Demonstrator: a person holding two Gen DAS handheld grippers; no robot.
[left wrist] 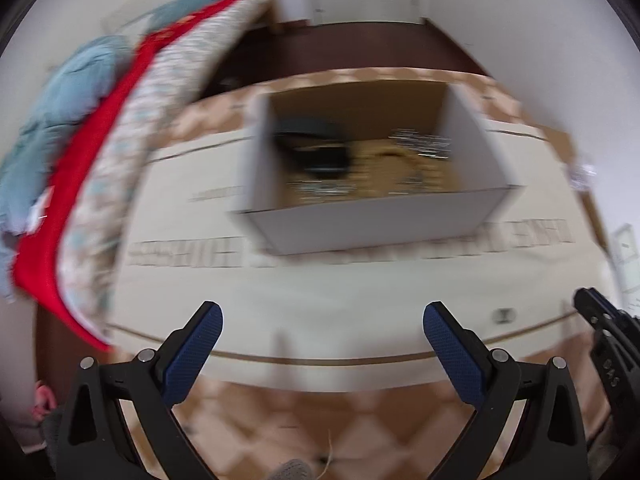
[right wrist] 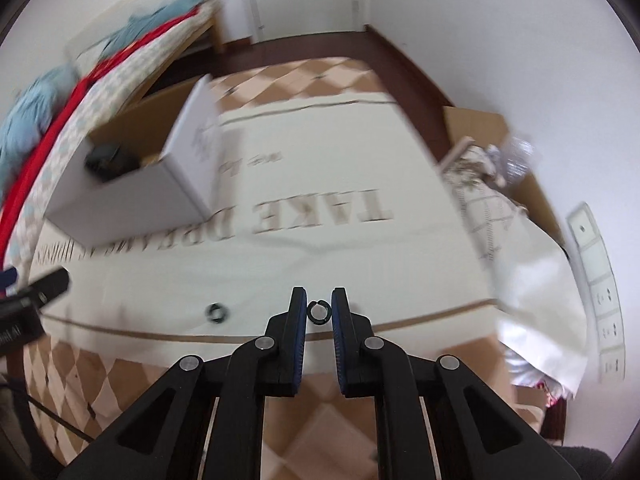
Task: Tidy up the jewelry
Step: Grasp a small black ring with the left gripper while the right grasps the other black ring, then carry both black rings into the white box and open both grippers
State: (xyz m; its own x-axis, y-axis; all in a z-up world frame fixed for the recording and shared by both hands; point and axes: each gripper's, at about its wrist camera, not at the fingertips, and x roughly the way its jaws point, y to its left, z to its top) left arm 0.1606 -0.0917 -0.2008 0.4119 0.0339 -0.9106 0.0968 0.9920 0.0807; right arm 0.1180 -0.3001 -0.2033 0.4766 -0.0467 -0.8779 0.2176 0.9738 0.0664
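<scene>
A white cardboard box [left wrist: 372,224] stands open on the printed cloth, with blurred jewelry and a dark item inside; it also shows at the left of the right wrist view [right wrist: 132,200]. My left gripper [left wrist: 322,316] is open and empty, well short of the box. My right gripper [right wrist: 319,300] is shut on a small black open ring [right wrist: 319,312], held between the fingertips above the cloth. A second black ring [right wrist: 216,313] lies on the cloth to the left of the right gripper. The right gripper's tip shows at the right edge of the left wrist view [left wrist: 600,320].
The cream cloth [right wrist: 360,248] with printed letters covers a checkered table. Folded red, blue and patterned fabrics [left wrist: 100,160] are piled at the left. A cardboard box with cloth and plastic [right wrist: 492,168] sits at the right. A wall socket strip [right wrist: 600,280] is far right.
</scene>
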